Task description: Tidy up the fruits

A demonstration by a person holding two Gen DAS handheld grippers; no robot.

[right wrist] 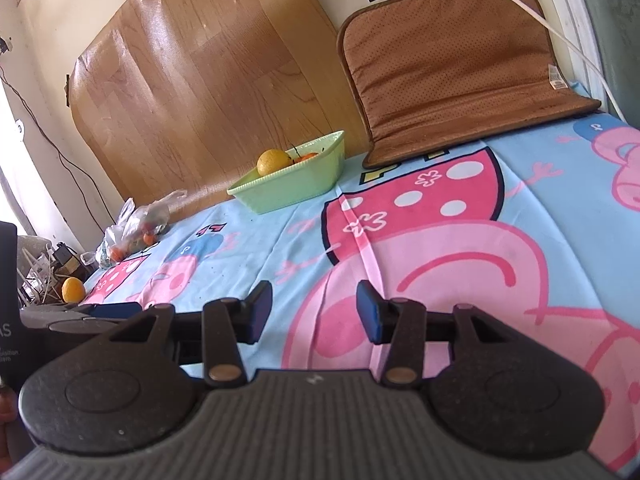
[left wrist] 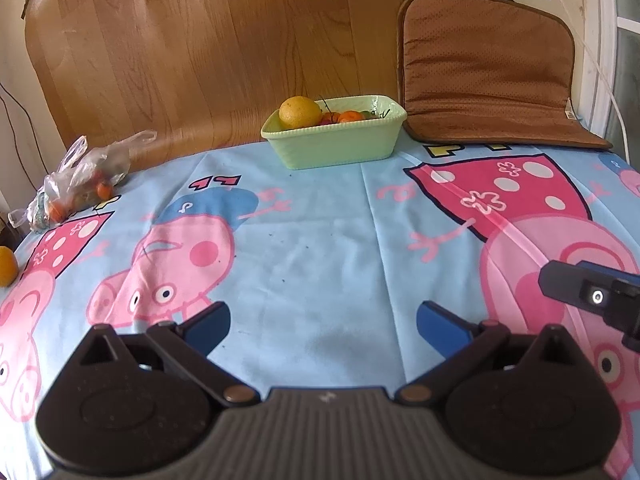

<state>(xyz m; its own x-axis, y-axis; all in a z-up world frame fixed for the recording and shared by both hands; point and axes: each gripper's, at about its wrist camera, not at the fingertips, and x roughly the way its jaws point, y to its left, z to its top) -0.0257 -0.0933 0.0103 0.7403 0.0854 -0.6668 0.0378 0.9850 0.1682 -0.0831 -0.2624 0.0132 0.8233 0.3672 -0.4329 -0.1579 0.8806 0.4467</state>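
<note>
Left tongs open wide, nothing between the blue pads, hovering over the cartoon-pig cloth on the counter. Right tongs open too, narrower gap, empty, pointing across the same cloth; they show at the right edge of the left view.

Green basket sits at the far edge of the counter, against the wood-pattern board. Inside: one big yellow-orange fruit at its left end, smaller orange fruits beside it, something green behind, too small to tell.

Plastic bag lies far left on the cloth, well apart from the basket, small orange fruits showing through. A loose orange sits at the left edge, near the bag, half cut off in the left view.

Brown cushion leans against the wall just right of the basket.
</note>
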